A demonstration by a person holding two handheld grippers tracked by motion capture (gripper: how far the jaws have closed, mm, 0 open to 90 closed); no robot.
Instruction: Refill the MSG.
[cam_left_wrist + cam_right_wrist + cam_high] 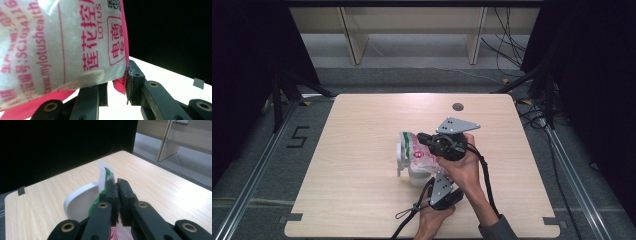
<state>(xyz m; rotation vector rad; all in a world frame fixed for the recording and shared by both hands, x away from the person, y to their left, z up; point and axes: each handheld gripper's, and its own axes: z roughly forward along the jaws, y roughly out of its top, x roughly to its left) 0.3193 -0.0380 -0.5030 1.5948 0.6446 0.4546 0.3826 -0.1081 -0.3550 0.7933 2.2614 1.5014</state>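
Observation:
A clear plastic bag (pixel 419 152) of white granules, printed in pink and green, is held tilted above a white cup-like container (pixel 413 178) at the table's middle. My right gripper (pixel 422 137) is shut on the bag's green and white top edge (pixel 106 173), and the container's rounded white rim (pixel 77 205) lies just below it. My left gripper (pixel 432 177) comes up from below. Its jaws stand close on either side of the bag's pink bottom seam (pixel 120 85), and the bulging bag (pixel 62 45) rests above them.
The light wooden table (pixel 362 130) has a dark round grommet hole (pixel 457 106) near its far edge. A black cable (pixel 484 175) trails from the right gripper over the forearm. Wooden shelf legs (pixel 354 40) and loose cables stand on the floor beyond the table.

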